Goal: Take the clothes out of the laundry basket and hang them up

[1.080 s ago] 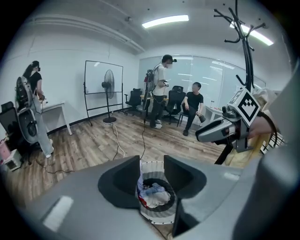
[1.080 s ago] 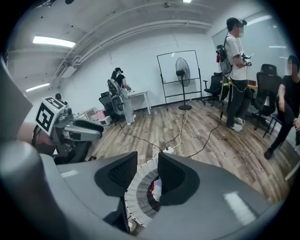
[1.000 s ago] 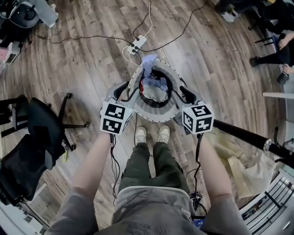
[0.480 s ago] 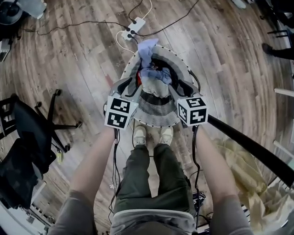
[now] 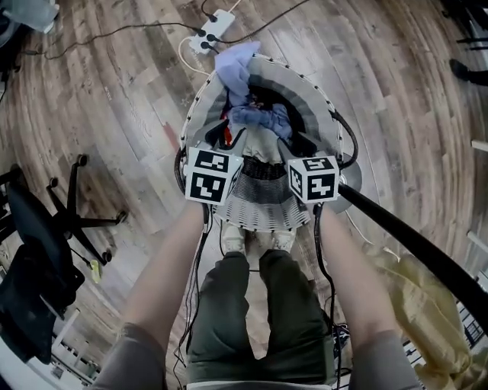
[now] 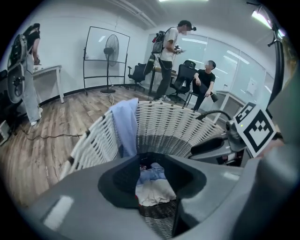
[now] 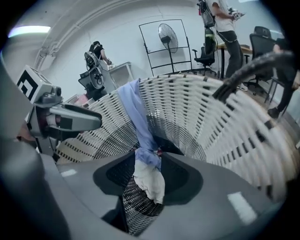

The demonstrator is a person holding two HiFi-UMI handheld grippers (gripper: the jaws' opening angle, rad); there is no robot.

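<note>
A white woven laundry basket (image 5: pixel 200 114) stands on the wood floor in front of my feet. A light blue garment (image 5: pixel 232 65) hangs over its far rim. Blue clothes (image 5: pixel 263 118) and a cream cloth (image 5: pixel 255 145) lie inside. My left gripper (image 5: pixel 217 141) and right gripper (image 5: pixel 305 146) hang over the near rim, pointing down into it. The left gripper (image 6: pixel 152 176) is open, with the cream cloth (image 6: pixel 152 192) in sight beyond its jaws. The right gripper (image 7: pixel 147 176) is open, its jaws have just been opening, and nothing is between them; the blue garment (image 7: pixel 136 112) hangs beyond.
A power strip (image 5: pixel 212 20) with cables lies beyond the basket. A black office chair (image 5: pixel 38 251) stands at the left. A black rail (image 5: pixel 412 236) crosses at the right over yellowish cloth (image 5: pixel 427 305). Other people (image 6: pixel 168 56) and a fan (image 6: pixel 110 51) are far off.
Both grippers have come down toward the basket and now reach over its near rim. The basket looks larger and nearer in the head view.
</note>
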